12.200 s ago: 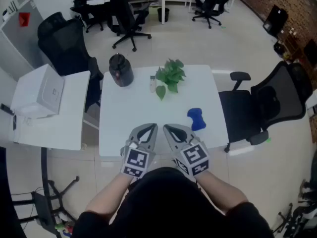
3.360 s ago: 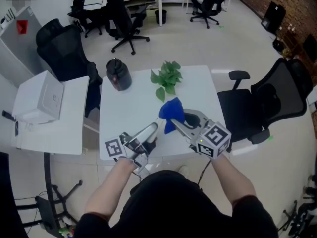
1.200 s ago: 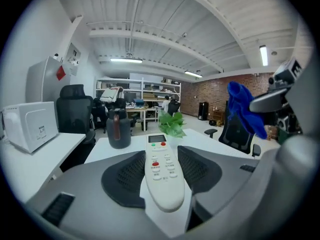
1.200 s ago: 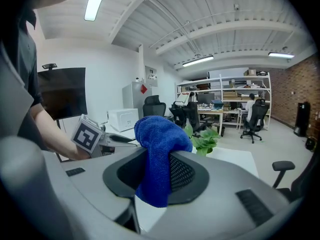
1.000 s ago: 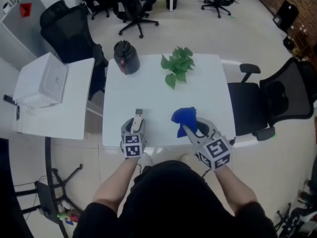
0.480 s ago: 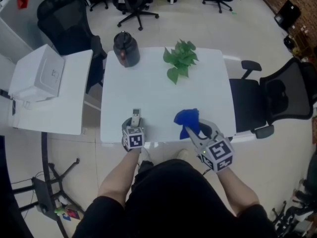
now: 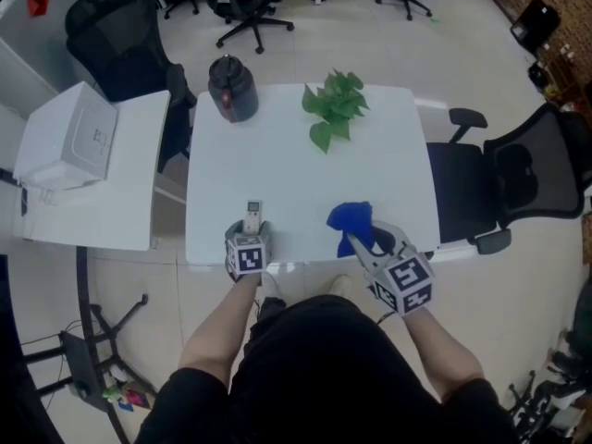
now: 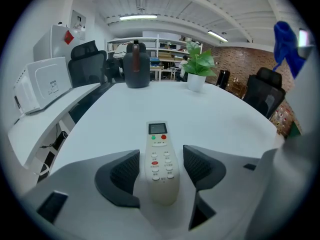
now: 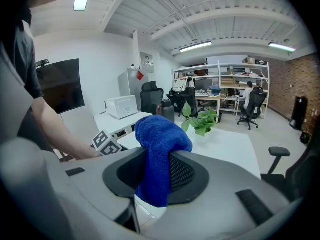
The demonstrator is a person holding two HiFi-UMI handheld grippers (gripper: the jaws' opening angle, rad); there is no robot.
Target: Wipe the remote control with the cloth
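Observation:
A white remote control (image 8: pixel 159 149) with a small screen and red and green buttons lies flat on the white table (image 7: pixel 296 165), near its front edge (image 7: pixel 252 215). My left gripper (image 8: pixel 161 168) sits around its near end. The jaws are opening, and a gap shows between each pad and the remote. The left gripper (image 7: pixel 250 231) is low at the table's front edge in the head view. My right gripper (image 9: pixel 159 176) is shut on a blue cloth (image 9: pixel 160 134), whose bunched top sticks up above the jaws. It hovers at the front right (image 7: pixel 363 239), the cloth (image 7: pixel 350 218) to the right of the remote.
A dark jug (image 7: pixel 231 89) and a potted green plant (image 7: pixel 335 104) stand at the table's far side. A black office chair (image 7: pixel 518 183) is to the right. A white side table with a white box (image 7: pixel 74 151) is to the left.
The left gripper's jaws have spread away from the remote, which stays lying on the table. The right gripper with the cloth has barely moved.

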